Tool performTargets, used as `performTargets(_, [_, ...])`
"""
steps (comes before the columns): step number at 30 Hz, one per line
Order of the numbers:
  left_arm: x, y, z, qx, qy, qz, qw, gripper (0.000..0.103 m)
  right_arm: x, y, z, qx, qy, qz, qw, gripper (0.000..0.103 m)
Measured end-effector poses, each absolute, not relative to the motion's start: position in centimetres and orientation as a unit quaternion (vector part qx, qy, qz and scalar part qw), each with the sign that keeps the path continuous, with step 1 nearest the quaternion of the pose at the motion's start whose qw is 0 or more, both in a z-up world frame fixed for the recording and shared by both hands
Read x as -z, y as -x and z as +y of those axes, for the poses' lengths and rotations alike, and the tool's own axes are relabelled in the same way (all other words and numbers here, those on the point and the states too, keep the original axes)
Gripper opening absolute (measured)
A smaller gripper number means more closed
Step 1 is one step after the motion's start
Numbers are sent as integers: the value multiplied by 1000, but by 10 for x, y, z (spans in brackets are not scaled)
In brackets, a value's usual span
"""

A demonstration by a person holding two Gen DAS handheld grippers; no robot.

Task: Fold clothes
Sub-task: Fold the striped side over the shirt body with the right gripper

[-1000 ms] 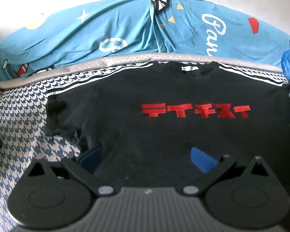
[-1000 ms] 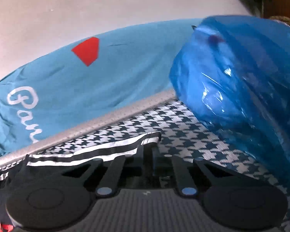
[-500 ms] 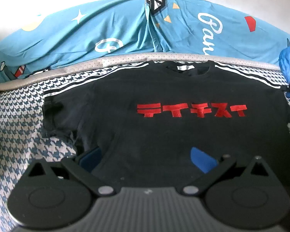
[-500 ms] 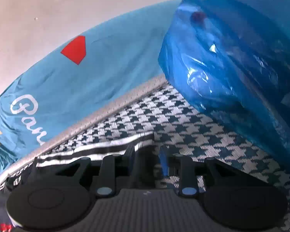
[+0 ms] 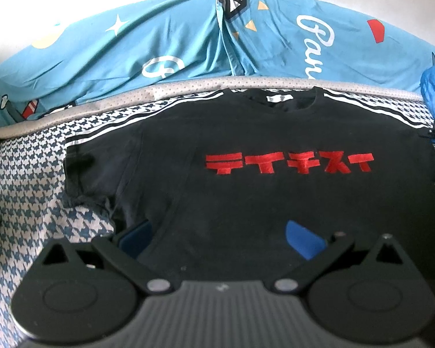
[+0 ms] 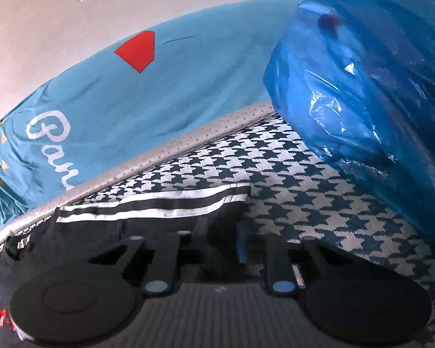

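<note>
We have folded nothing yet: the t-shirt [image 5: 246, 191] lies flat on the bed [image 5: 23, 174], left tongs [image 5: 217, 240] spread wide above it, right tongs [image 6: 221, 243] closing on its sleeve [image 6: 188, 203].

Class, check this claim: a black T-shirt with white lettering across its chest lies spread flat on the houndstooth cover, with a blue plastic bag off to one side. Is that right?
Not quite: the lettering on the black T-shirt is red, not white, as the left wrist view shows. It does lie spread flat on the houndstooth cover, with the blue plastic bag off to one side.

Left wrist view angled down over whole black T-shirt [image 5: 246, 174]; right wrist view held close at its striped sleeve [image 6: 159, 206] — both share blue bag [image 6: 362, 87].
</note>
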State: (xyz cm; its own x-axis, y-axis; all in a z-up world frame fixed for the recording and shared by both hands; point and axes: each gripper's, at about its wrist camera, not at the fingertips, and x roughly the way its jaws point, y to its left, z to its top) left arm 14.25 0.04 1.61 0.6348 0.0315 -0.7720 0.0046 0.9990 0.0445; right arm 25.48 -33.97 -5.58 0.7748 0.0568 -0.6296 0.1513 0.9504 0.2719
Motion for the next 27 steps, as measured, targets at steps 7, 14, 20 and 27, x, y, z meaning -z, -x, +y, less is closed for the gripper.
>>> performTargets(7, [-15, -143, 1, -11, -24, 431, 902, 103, 40, -251, -330, 16, -144, 316, 938, 12])
performTargets(14, [-19, -143, 4, -13, -20, 427, 904, 103, 8, -241, -305, -26, -129, 281, 951, 11])
performTargets(20, [-21, -142, 9, -17, -13, 430, 902, 103, -13, -232, -263, -88, -93, 256, 958, 11])
performTargets(27, [-22, -142, 16, -23, -6, 431, 902, 103, -15, -227, -205, -154, -54, 257, 953, 10])
